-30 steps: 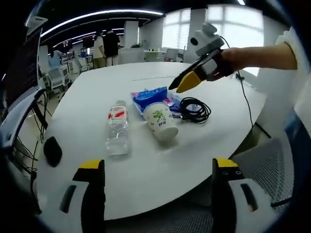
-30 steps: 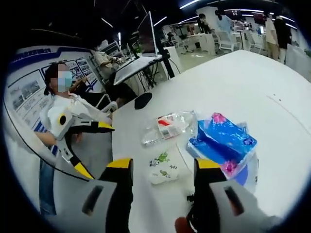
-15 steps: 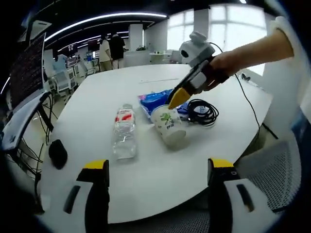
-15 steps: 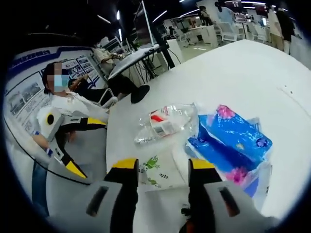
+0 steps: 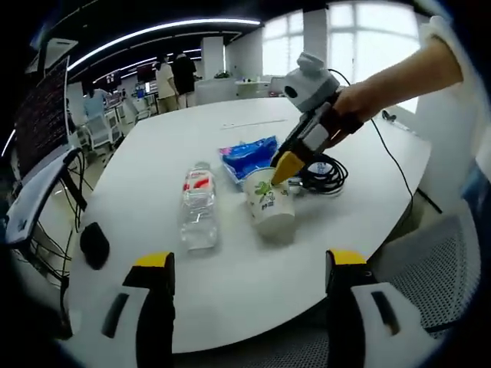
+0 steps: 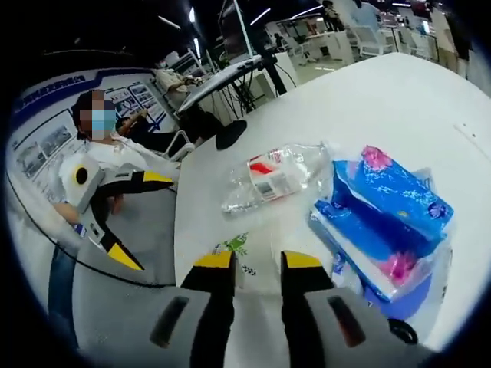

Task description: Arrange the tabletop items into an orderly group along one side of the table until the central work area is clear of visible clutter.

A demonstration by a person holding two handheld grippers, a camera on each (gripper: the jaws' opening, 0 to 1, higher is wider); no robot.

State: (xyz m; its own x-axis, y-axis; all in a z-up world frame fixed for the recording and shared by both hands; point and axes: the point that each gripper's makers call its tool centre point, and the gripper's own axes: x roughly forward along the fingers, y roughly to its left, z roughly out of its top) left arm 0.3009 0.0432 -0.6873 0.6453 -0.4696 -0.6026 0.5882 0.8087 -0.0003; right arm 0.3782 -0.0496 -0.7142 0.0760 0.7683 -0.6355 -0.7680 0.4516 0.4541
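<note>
Clutter sits mid-way across a white round table (image 5: 153, 146), judged barely sorted: nothing is grouped along an edge yet. Beside a paper cup (image 5: 270, 205) lie a blue tissue pack (image 5: 249, 156), a plastic water bottle (image 5: 199, 207) on its side, and a coiled black cable (image 5: 322, 172). Right gripper (image 5: 285, 166) pinches the cup's rim. Left gripper (image 5: 247, 264) hovers with jaws wide apart, empty.
</note>
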